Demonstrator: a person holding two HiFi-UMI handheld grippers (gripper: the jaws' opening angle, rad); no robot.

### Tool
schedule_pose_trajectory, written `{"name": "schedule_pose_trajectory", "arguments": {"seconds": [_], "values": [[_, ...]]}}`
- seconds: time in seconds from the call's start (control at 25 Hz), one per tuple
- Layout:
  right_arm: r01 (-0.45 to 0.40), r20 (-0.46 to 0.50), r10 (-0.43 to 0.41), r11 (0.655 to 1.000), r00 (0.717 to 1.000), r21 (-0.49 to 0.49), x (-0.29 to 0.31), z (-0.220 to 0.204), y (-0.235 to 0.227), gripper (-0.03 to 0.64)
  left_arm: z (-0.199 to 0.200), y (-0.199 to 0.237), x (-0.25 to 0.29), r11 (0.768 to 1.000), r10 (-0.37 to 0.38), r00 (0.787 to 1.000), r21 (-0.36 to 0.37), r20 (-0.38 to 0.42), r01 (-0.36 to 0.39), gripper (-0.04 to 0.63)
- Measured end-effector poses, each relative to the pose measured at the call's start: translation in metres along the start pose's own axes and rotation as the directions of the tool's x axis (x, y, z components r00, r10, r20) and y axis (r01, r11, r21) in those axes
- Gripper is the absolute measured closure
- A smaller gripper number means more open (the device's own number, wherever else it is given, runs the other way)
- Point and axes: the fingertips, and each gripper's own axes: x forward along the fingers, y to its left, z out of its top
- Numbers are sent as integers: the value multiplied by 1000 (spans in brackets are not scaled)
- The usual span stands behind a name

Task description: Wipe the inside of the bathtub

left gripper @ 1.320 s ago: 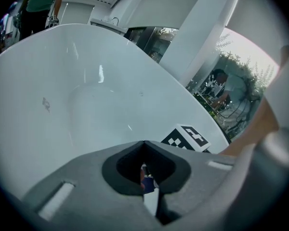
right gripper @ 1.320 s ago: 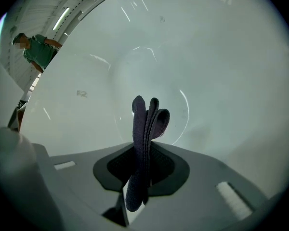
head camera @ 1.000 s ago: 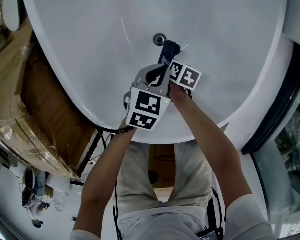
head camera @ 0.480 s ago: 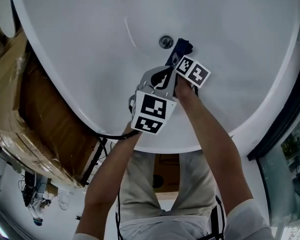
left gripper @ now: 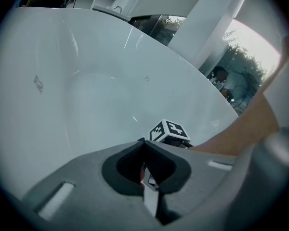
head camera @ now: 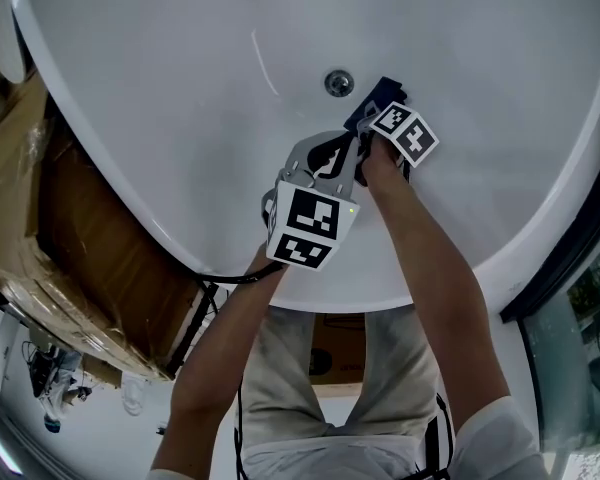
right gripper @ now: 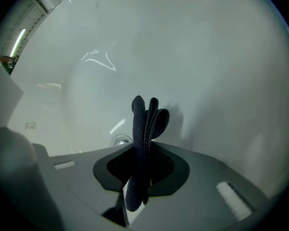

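So, you hold the dark cloth (right gripper: pixel 145 124) folded and on edge in the right gripper (right gripper: pixel 143 163). Its jaws are clamped on the lower part of the cloth, and the free folded end sticks out beyond the tips. I judge you hold it this way so that the soft cloth, and not the hard jaws, meets the white bathtub (head camera: pixel 180 88). You reach this gripper over the near rim and down to the bottom of the tub, and the cloth end lies just beside the drain (head camera: pixel 338 82), on its right in the head view. It throws a shadow close on the surface, but I cannot tell if it really touches. The left gripper (left gripper: pixel 144 154) has its jaws together with nothing between them. It hangs just beside your right hand (head camera: pixel 380 168), above the tub wall nearer to the rim, and it takes no part in the wiping, probably so that it does not come in the way of the stroke.
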Motion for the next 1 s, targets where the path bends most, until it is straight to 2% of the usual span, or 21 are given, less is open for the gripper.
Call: {"name": "schedule_pose_trajectory", "arguments": {"seconds": [0.52,1.0], "values": [[117,6,-118,991,993,59,-43,2,-36,557,20,-12,-8,1000,8,1000,4,9,-8,595],[132,21,-134,988,991,73,-110,17,-49,557,47,-37,-19,1000,16,999,3,29,-16,595]]}}
